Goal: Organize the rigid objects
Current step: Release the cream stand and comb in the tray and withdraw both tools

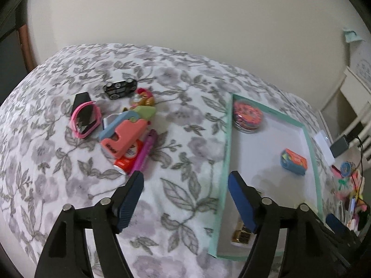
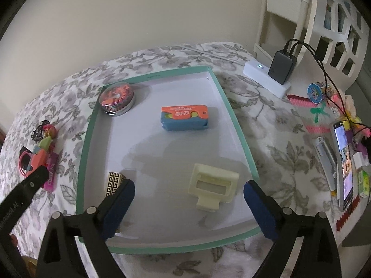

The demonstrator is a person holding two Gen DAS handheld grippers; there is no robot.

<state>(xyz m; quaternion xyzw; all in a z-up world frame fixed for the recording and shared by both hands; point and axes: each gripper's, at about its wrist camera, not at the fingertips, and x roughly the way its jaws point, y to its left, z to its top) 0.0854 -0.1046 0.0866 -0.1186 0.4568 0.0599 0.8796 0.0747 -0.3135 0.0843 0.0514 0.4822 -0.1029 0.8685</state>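
Currently, left gripper (image 1: 185, 183): jaws are held wide apart above the floral cloth (image 1: 180, 139), with nothing gripped.
Right gripper (image 2: 189, 193): jaws are spread wide over the tray, nothing held; the cream plastic piece (image 2: 214, 188) is seen lying between them, untouched.
Tray (image 2: 241, 139): a round tin (image 2: 117, 102), an orange-and-blue box (image 2: 184, 118) and a gold-patterned block (image 2: 114, 181) are contained.
Pile (image 1: 125, 129): toy car (image 1: 120, 88), pink sunglasses (image 1: 85, 120) and coral stapler (image 1: 124, 139) are left beside the tray, on the cloth.

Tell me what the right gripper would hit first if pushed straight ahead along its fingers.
Probably the cream plastic block, lying inside the teal-rimmed white tray between the open right gripper fingers; depth is unclear, so it might meet the tray floor beyond it.
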